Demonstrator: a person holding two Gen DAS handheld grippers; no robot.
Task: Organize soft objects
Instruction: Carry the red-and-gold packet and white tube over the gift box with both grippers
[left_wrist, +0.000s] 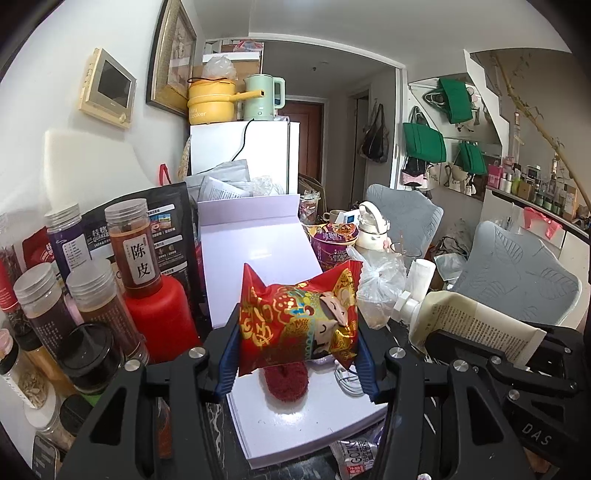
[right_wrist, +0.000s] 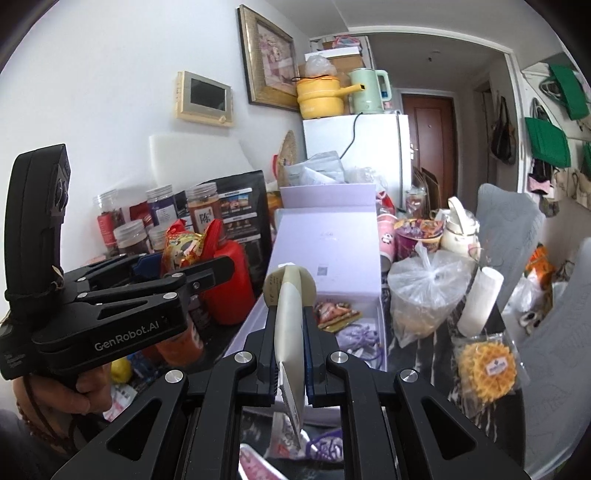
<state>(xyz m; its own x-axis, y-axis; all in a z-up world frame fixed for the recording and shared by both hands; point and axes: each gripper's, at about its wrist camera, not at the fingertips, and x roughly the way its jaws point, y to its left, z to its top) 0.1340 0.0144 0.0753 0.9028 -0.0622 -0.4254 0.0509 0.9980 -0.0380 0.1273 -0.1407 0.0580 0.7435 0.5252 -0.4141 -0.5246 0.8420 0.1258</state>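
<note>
Both loads hang above the open white box: the left gripper has its fingers clamped on a red snack packet, the right gripper pinches a cream tube. Lower each gently into free space inside the box, avoiding crushing.

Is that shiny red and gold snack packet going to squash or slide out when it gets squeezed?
Probably it squashes a bit: the shiny red and gold foil snack packet looks puffy and crinkled where the left gripper pinches its sides. It could slip, since the foil looks glossy. It seems light, as a side pinch alone holds it above the white box.
</note>
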